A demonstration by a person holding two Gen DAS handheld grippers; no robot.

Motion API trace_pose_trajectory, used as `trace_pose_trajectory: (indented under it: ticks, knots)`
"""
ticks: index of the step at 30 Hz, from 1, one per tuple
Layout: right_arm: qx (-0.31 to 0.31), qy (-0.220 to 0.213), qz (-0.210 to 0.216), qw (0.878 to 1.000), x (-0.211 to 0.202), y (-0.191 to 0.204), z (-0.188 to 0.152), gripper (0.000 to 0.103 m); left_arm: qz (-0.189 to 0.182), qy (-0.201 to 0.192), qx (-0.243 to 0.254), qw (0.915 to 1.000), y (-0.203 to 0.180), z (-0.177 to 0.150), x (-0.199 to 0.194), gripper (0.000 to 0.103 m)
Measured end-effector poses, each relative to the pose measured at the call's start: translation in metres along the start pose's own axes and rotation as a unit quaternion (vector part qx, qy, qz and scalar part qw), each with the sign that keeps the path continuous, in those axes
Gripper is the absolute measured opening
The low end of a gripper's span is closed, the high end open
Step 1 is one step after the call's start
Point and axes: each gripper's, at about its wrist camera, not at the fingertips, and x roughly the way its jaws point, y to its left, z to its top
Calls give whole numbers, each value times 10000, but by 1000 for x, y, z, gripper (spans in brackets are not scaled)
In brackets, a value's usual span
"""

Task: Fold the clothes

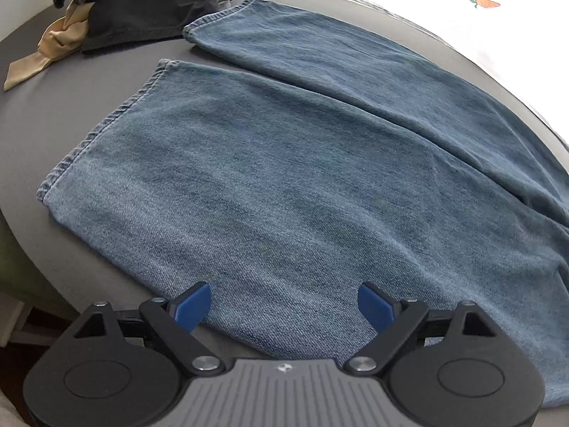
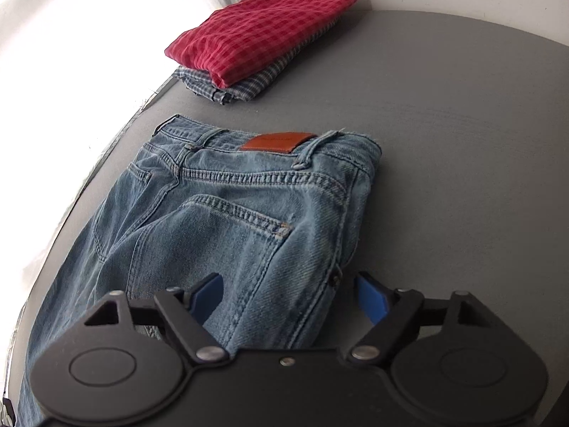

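Jeans [image 1: 284,163]: heavy, floppy denim. I'd grab hem & waistband; my left gripper [image 1: 284,307] & right gripper [image 2: 288,297] gape, empty.

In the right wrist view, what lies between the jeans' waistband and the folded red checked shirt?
Only bare grey surface separates the blue denim jeans from the folded red checked shirt, as the right wrist view shows.

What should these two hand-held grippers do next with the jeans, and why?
Probably lower and close each on the denim edge beneath it. The jeans lie flat and unfolded on the grey table, legs slightly apart. The left hand-held gripper stands open over a leg's near edge; the right hand-held gripper is open near the waist, holding nothing.
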Motion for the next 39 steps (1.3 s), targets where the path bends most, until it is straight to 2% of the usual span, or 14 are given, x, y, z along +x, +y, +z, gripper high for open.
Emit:
trace_pose_trajectory:
  ticks: [3, 5, 7, 12, 15, 18, 19, 20, 22, 25, 28, 32, 36, 39]
  knots:
    - [-126, -92, -138, 9998, 2, 5, -2, 69, 11, 28, -362, 9993, 13, 0, -2, 90]
    - [-202, -177, -281, 9992, 1, 6, -4, 56, 57, 74, -622, 9980, 23, 0, -3, 90]
    - [-219, -275, -299, 9989, -1, 4, -8, 53, 87, 64, -850, 9963, 33, -2, -4, 90]
    - [-608, -364, -576, 9958, 1, 15, -13, 52, 118, -177, -1544, 9878, 69, -1, -8, 90]
    - [-733, -415, -713, 9939, 2, 20, -15, 54, -140, -300, -2122, 9767, 100, 3, -8, 88]
    - [-863, -495, -787, 9919, 3, 23, -18, 56, -378, -439, -2488, 9668, 129, 7, -7, 78]
    - [-889, -511, -808, 9914, 3, 24, -19, 56, -422, -461, -2507, 9660, 136, 9, -6, 76]
    - [-907, -521, -829, 9911, 4, 25, -19, 56, -479, -487, -2488, 9661, 143, 11, -5, 69]
    - [-935, -537, -868, 9904, 5, 26, -19, 57, -670, -504, -2406, 9670, 154, 14, -5, 67]
    - [-942, -545, -925, 9897, 6, 29, -19, 58, -697, -525, -2089, 9740, 163, 19, -6, 54]
    - [-885, -547, -979, 9897, 6, 30, -19, 59, -569, -528, -1778, 9810, 167, 25, -4, 53]
    - [-762, -530, -1062, 9900, 8, 33, -17, 60, -608, -541, -1664, 9827, 175, 32, 0, 55]
    - [-613, -502, -1173, 9899, 9, 35, -16, 60, 110, -534, -1547, 9865, 185, 42, 3, 59]
    - [-596, -529, -1221, 9893, 9, 38, -18, 61, -169, -469, -1867, 9811, 201, 45, 8, 62]
